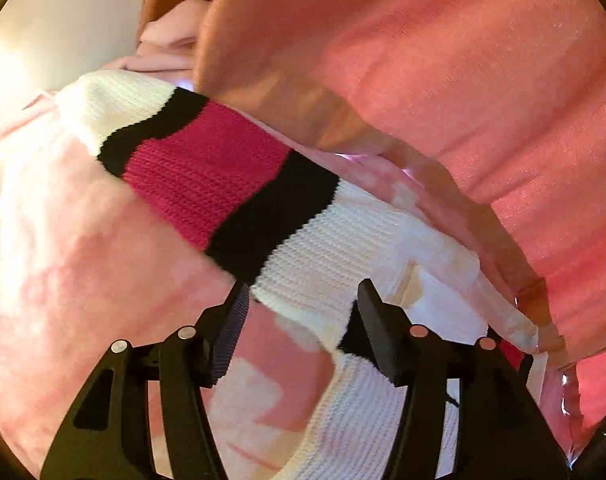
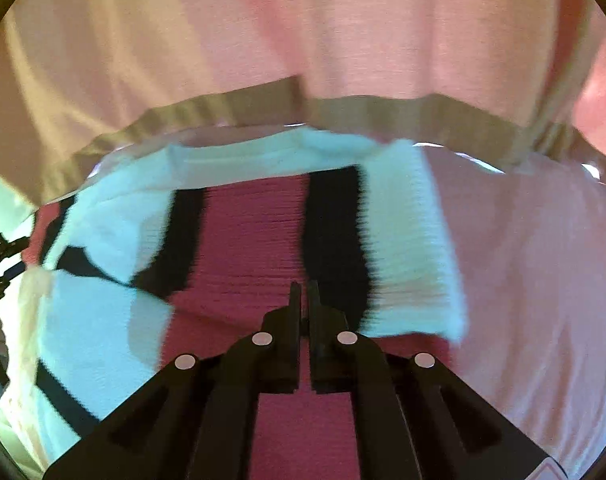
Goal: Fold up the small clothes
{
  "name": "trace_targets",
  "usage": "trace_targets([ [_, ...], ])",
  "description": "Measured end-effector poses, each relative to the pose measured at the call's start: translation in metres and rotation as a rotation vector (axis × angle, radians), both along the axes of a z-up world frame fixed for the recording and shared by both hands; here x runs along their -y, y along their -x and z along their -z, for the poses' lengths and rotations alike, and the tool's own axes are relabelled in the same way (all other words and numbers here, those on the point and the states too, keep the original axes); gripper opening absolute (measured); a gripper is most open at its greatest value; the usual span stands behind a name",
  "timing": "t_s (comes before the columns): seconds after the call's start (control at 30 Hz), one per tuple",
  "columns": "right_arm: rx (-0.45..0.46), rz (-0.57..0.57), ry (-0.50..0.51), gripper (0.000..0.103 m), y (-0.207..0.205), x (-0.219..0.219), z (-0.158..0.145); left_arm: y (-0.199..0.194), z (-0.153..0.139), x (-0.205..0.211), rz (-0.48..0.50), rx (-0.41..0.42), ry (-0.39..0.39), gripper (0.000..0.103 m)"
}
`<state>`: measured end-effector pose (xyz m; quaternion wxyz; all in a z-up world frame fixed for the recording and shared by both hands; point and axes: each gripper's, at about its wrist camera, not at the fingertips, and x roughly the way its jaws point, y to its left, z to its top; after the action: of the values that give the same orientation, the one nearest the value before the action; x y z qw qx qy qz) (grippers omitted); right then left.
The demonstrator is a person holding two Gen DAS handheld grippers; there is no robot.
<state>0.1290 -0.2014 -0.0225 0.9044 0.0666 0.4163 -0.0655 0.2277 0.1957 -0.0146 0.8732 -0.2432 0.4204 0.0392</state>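
Your left tongs stand open over the striped knit garment, whose long axis runs diagonally up-left across the pink surface, while your closed, empty right tongs hover nearer its magenta band.

Knit garment ahead of left gripper: white ribbed knit w/ a deep pink band edged by a black stripe on each side. More white rib w/ a bit of black below, between the fingers. Gripper itself black, silver round pins.

Under and left of it: cloth cover, pale pink w/ blotchy white patches. Right of and beyond the gripper: person's top, salmon-pink, plain, hem in shadow looks tan.

Right gripper, black w/ silver pins, sits over the same knit: pink band, black stripes, white looks bluish here. Pale pink top beyond; pale pink cloth to its right.
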Motion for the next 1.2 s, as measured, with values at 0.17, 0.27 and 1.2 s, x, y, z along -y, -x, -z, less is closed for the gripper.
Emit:
trace_targets([
  [0.17,-0.004,-0.029,0.074,0.002,-0.033,-0.004,0.004,-0.009,-0.001,0.052,0.128,0.004,0.009,0.054],
  [0.27,0.015,0.028,0.091,0.002,-0.058,0.018,-0.001,-0.023,0.0,0.103,0.221,0.005,-0.018,0.055],
  [1.2,-0.014,-0.067,0.013,0.03,0.044,-0.059,-0.004,-0.06,0.017,-0.206,-0.451,-0.075,0.015,0.075],
])
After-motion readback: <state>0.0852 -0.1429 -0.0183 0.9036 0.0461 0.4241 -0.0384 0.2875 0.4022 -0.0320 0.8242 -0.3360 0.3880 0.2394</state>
